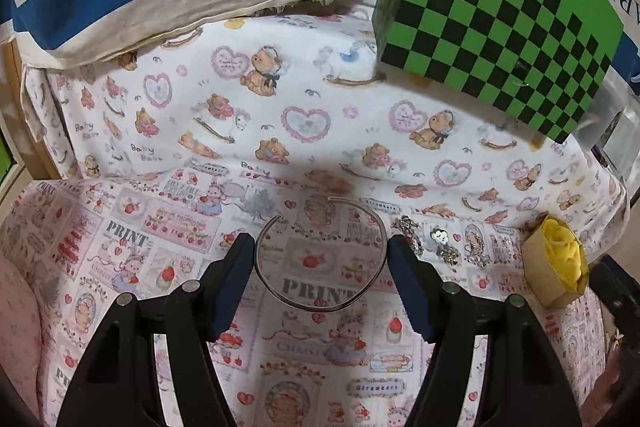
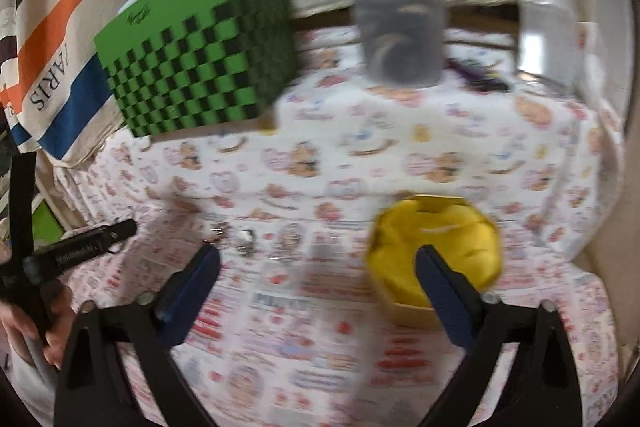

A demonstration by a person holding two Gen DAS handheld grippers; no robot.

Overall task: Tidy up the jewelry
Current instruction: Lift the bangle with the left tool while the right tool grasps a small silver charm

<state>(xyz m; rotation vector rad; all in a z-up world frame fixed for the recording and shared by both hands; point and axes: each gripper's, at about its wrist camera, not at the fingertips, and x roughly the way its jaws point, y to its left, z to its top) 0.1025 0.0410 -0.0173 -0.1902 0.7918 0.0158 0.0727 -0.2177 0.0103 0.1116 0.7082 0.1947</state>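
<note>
Silver open bangle (image 1: 320, 255) lay held between the left gripper (image 1: 321, 247) pads above the printed cloth (image 1: 120, 247), small sparkly jewelry pieces (image 1: 440, 243) just right of it, yellow-lined box (image 2: 436, 251) beyond the right gripper (image 2: 318, 259), jaws spread wide, nothing between them, green checkered box (image 1: 500, 15) behind.

The left gripper (image 1: 320, 255) is seen low in the middle of its view, jaws held apart. The right gripper (image 2: 318, 265) is held wide open. A hand (image 2: 28, 327) is seen at lower left.
</note>
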